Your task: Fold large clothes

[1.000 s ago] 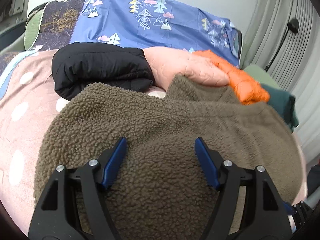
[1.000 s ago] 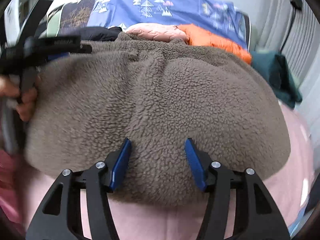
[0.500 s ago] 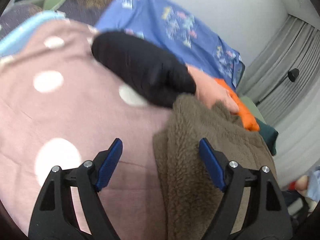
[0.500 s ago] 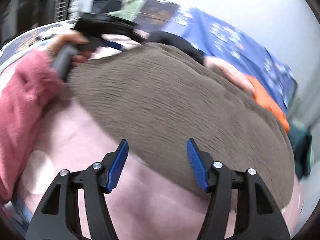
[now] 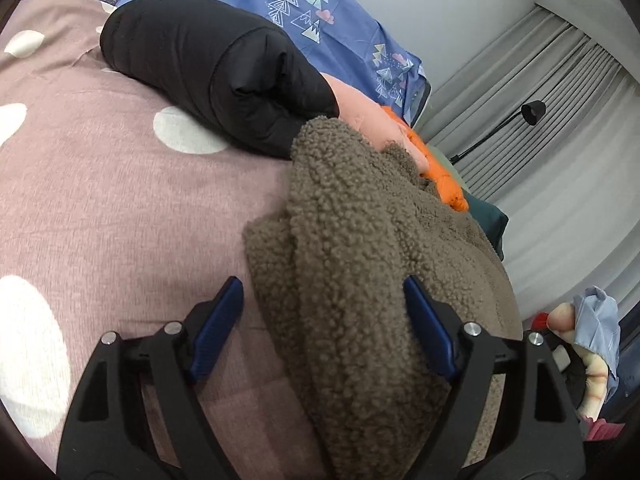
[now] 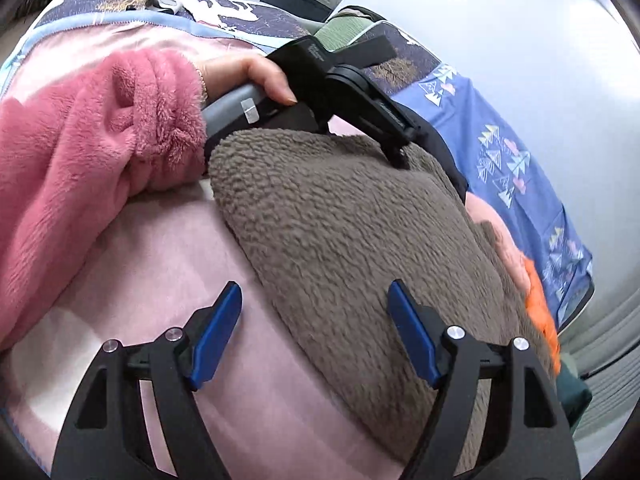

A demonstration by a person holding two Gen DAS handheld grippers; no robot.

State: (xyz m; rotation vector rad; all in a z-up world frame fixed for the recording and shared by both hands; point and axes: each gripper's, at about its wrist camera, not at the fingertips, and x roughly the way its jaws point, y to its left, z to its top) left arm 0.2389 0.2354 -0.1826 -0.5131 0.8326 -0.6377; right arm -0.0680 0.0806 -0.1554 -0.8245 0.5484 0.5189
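Left gripper point(image 5: 322, 312) jaws spread wide, straddling the left edge of the brown fleece point(image 5: 360, 280); nothing pinched. One blue pad point(image 5: 218, 320) is over bare bedspread point(image 5: 100, 200), the other over the fleece top. Fleece lies bunched and folded on the pink dotted bedspread, left edge rolled into a thick ridge. Left of the fleece: open bedspread, plenty of room. Beyond the fleece, touching its far end: black jacket point(image 5: 216, 64), folded. Right of the jacket, behind the fleece: peach jacket point(image 5: 360, 108), then orange jacket point(image 5: 444, 180), then a dark green item point(image 5: 490, 220). Farthest: blue tree-print sheet point(image 5: 320, 20), grey curtain point(image 5: 540, 120), black lamp point(image 5: 532, 112).

Right gripper point(image 6: 314, 320) also wide apart, holding nothing, straddling the near edge of the fleece point(image 6: 360, 240); left pad over pink bedspread point(image 6: 160, 280), right pad over fleece. Near edge runs diagonally, bedspread free on the near side. At the far corner of the fleece the left gripper point(image 6: 396, 152) tip sits on the fabric, held by a hand point(image 6: 244, 76) in a pink fuzzy sleeve point(image 6: 100, 132).

Versus a second ago: left view showed the fleece filling the gap between the fingers, now it has swung to the fleece's left edge. Right view has tilted from square-on to the near edge, left hand now closer in frame.
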